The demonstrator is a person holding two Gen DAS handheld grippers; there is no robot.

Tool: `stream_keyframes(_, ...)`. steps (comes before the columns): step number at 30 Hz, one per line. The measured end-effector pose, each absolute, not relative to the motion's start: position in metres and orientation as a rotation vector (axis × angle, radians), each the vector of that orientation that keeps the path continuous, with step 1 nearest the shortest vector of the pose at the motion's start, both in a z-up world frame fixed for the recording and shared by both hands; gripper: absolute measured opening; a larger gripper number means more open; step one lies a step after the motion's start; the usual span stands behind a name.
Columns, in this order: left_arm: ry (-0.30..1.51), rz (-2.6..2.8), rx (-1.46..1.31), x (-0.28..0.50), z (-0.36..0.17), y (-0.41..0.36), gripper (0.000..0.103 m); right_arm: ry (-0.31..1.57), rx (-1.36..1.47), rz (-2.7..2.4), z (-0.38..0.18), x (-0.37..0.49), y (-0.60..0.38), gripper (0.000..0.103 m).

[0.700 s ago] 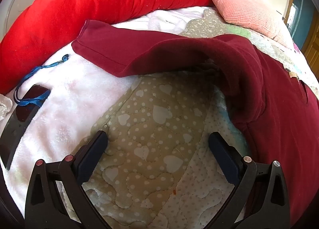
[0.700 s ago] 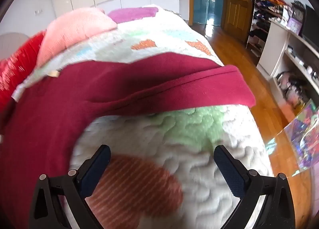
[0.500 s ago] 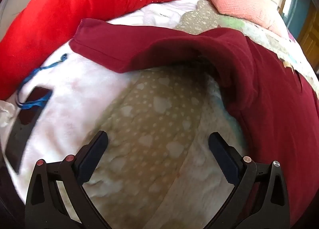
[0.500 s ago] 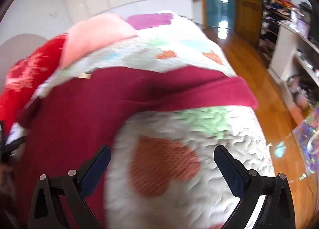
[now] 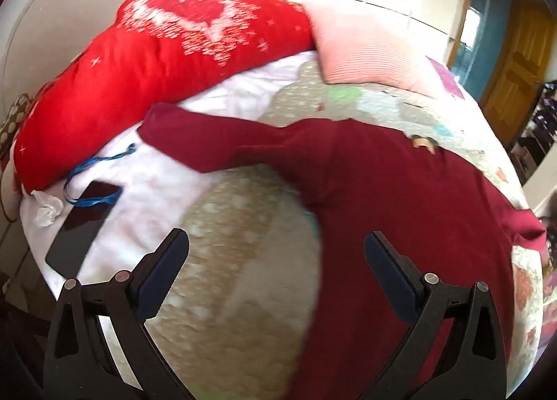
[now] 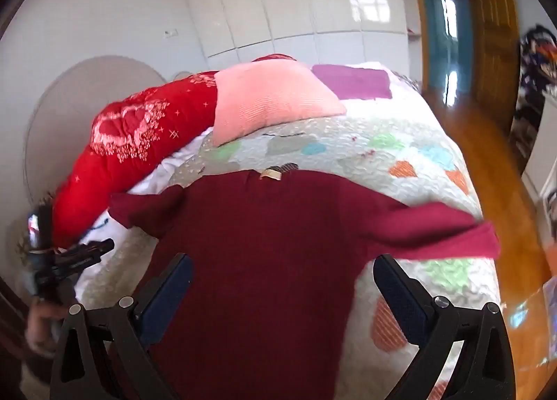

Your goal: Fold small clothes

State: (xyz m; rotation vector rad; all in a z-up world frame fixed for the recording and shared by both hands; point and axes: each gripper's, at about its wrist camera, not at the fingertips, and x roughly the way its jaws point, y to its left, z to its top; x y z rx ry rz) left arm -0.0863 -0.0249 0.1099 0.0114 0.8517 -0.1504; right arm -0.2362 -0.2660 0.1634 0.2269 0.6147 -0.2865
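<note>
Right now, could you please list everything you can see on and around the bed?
sweater: one, maroon, spread flat on quilt, sleeves out
quilt: one, pale patchwork, covers bed
red pillow: one, at the head
pink pillow: one, beside red pillow
phone: one, black, on white blanket
lanyard: one, blue, by phone
tissue: one, white, crumpled, by phone
left gripper: open, empty, over quilt
right gripper: open, empty, over sweater

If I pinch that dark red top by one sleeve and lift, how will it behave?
The dark red top lies flat with soft creases, so it will probably sag and trail, not hold shape. On the textured quilt it may drag instead of sliding. It looks light for its size.
</note>
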Motion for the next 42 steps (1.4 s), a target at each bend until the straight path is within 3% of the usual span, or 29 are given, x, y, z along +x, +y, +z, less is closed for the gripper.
stream_keyframes(11, 0.817, -0.202, 0.076, -0.096, 0.11, -0.076, 0.102, 0.638, 0.205, -0.33, 0.135, -0.189, -0.245, 0.103)
stream_keyframes(42, 0.832, -0.263, 0.076, -0.081, 0.102, -0.103, 0.102, 0.662, 0.199, -0.385, 0.099, -0.163, -0.249, 0.103)
